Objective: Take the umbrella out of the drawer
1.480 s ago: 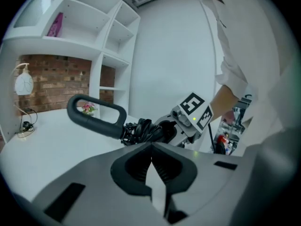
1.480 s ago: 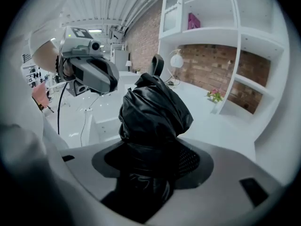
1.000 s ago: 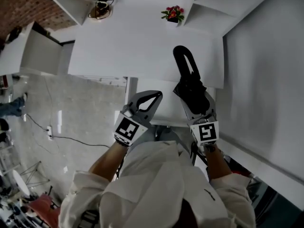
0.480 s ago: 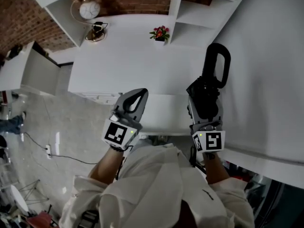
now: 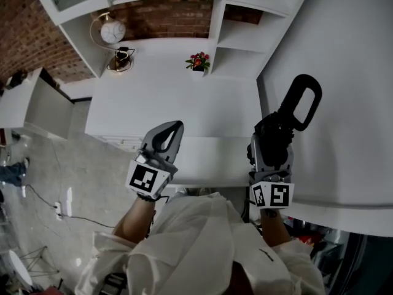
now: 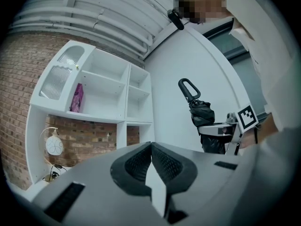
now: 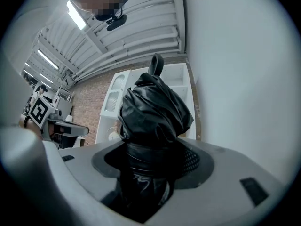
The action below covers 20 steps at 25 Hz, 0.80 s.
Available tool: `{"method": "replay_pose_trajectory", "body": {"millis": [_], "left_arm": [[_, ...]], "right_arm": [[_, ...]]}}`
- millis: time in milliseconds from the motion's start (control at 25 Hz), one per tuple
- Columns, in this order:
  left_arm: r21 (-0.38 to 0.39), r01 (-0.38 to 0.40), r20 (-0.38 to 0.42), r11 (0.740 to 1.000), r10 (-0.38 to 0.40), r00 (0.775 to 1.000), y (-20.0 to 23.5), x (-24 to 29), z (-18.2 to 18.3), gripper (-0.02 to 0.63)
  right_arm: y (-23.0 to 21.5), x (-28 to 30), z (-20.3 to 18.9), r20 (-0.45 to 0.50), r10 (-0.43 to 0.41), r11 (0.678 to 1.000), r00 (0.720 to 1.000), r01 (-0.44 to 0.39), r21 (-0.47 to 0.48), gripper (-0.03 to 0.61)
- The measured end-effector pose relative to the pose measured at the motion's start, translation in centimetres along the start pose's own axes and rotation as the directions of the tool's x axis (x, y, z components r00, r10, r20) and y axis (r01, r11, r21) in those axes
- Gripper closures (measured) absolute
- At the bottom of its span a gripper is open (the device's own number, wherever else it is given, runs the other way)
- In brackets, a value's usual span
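White counter point(image 5: 184, 97) below: right tongs point(image 5: 274, 139) clamp the umbrella point(image 5: 302, 103), left tongs point(image 5: 167, 134) closed.

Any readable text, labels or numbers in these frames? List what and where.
No readable words or numbers.
Left marker cube, right marker cube: black-and-white square patterns, no letters.
Clock dial: too small to read.
Pink item on shelf: too blurred to read.
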<state>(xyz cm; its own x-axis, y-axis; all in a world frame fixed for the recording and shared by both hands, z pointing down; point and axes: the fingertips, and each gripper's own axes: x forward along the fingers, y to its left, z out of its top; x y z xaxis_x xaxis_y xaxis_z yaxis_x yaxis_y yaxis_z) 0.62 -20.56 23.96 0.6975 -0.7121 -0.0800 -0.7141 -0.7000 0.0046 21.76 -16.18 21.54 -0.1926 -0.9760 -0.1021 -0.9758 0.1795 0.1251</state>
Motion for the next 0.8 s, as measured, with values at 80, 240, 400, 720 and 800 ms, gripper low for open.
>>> {"method": "replay_pose_trajectory", "body": {"millis": [80,240,400,720,800], "left_arm": [[0.002,0.001,0.001,1.000,-0.001,1.000,0.1,0.1,0.2,0.588],[0.008,-0.004,-0.001,1.000,0.004,1.000,0.5,0.3,0.3,0.588],[0.011,-0.008,-0.006,1.000,0.008,1.000,0.7,0.5,0.1,0.588],[0.006,-0.006,-0.014,1.000,0.007,1.000,1.1,0.9,-0.4,0.588],[0.003,-0.007,-0.015,1.000,0.007,1.000,1.1,1.0,-0.5,0.588]], "right_arm": [[-0.6,-0.3,0.4,0.009,-0.021,1.000,1.000,0.021,0.007,0.299],[-1.8,-0.7,0.5,0.017,-0.058,0.998,0.998,0.057,0.031,0.299],[-2.4,-0.8,0.2,0.017,-0.069,0.997,0.997,0.068,0.035,0.299],[-2.8,-0.2,0.0,0.019,-0.080,0.996,0.997,0.079,0.038,0.299],[-2.8,-0.1,-0.1,0.017,-0.080,0.996,0.997,0.079,0.037,0.299]]}}
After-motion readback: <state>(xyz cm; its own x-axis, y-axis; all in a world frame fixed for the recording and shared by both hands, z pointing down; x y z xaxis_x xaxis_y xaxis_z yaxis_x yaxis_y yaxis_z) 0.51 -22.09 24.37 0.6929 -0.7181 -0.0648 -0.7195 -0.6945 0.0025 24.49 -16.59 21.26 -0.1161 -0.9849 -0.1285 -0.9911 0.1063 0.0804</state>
